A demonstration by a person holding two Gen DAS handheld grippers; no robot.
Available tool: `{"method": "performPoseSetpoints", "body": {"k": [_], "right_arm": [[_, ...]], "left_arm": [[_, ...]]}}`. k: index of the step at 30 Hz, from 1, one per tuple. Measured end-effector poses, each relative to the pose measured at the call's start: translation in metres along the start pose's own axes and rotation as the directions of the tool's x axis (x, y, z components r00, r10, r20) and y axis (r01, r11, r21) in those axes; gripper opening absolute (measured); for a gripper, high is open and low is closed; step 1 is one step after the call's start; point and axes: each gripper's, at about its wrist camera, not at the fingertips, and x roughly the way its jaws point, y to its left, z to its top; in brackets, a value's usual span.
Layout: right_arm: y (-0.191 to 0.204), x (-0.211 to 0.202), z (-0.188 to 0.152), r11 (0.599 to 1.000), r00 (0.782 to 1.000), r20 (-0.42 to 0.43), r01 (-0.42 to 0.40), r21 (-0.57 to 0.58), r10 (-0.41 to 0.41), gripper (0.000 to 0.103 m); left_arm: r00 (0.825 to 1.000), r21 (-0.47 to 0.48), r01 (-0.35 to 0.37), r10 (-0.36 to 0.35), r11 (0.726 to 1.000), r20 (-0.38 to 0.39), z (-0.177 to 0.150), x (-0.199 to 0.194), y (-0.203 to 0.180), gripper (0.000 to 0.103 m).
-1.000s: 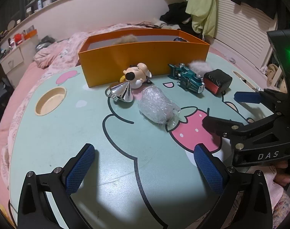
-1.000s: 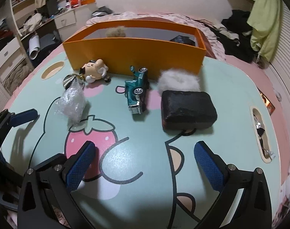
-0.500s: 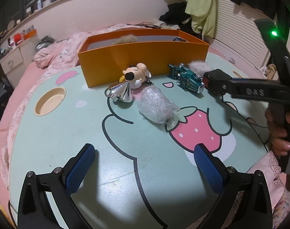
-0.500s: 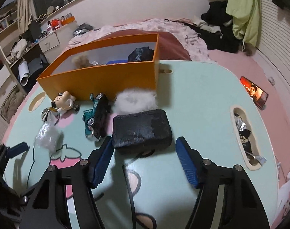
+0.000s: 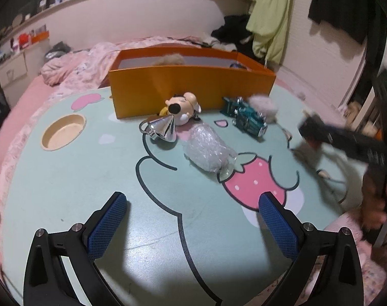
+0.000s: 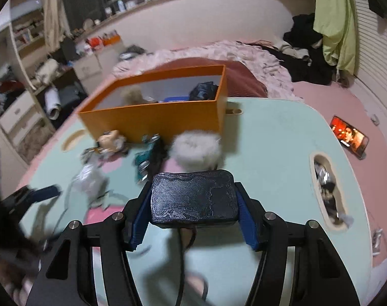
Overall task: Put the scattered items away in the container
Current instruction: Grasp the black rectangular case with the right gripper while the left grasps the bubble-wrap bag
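My right gripper [image 6: 193, 216] is shut on a black textured box [image 6: 194, 199] and holds it above the table; it shows blurred in the left wrist view [image 5: 318, 127]. The orange container [image 6: 155, 117] [image 5: 190, 89] stands at the back of the table with a few items inside. In front of it lie a white fluffy ball [image 6: 196, 148], a green toy car [image 5: 247, 119], a cartoon figure [image 5: 183, 107], a silver cone [image 5: 160, 127] and a bubble-wrap bundle [image 5: 208, 150]. My left gripper [image 5: 190, 227] is open and empty over the near table.
The pale green table [image 5: 78, 178] has a round cup hole [image 5: 63, 132] at the left and a slot with clutter [image 6: 325, 191] at the right. A phone [image 6: 348, 135] lies on the pink bed beyond the table's right edge.
My right gripper has moved forward, shut on the black box and lifted it off the table. The left gripper has stayed in place.
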Motion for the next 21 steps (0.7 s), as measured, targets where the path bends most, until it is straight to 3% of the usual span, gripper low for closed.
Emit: {"method": "performPoseSetpoints", "body": {"k": [3, 6, 10, 12, 14, 21], "right_arm": [[0.002, -0.012, -0.012, 0.999, 0.999, 0.031, -0.043, -0.004, 0.043, 0.061], [0.014, -0.014, -0.018, 0.998, 0.997, 0.066, -0.047, -0.03, 0.049, 0.061], [0.022, -0.007, -0.018, 0.996, 0.996, 0.048, -0.078, -0.038, 0.079, 0.061], [0.024, -0.006, -0.02, 0.996, 0.996, 0.05, -0.077, -0.049, 0.079, 0.061], [0.024, -0.007, -0.021, 0.996, 0.996, 0.052, -0.076, -0.049, 0.079, 0.061], [0.014, -0.01, -0.018, 0.996, 0.994, 0.061, -0.085, -0.006, 0.086, 0.061]], "left_arm": [[1.0, -0.016, -0.003, 0.003, 1.0, 0.0, 0.004, -0.001, 0.002, 0.1], [1.0, -0.018, -0.011, 0.011, 1.0, 0.019, 0.018, -0.001, -0.001, 0.09], [1.0, 0.013, -0.012, 0.012, 1.0, 0.011, 0.04, 0.012, -0.008, 0.081], [0.999, 0.052, -0.038, 0.04, 0.998, -0.03, 0.046, 0.026, -0.014, 0.067], [0.997, 0.07, -0.004, 0.01, 0.998, -0.082, 0.045, 0.037, -0.018, 0.033], [0.995, 0.017, 0.093, -0.094, 0.995, 0.023, 0.034, -0.001, -0.003, 0.032]]}}
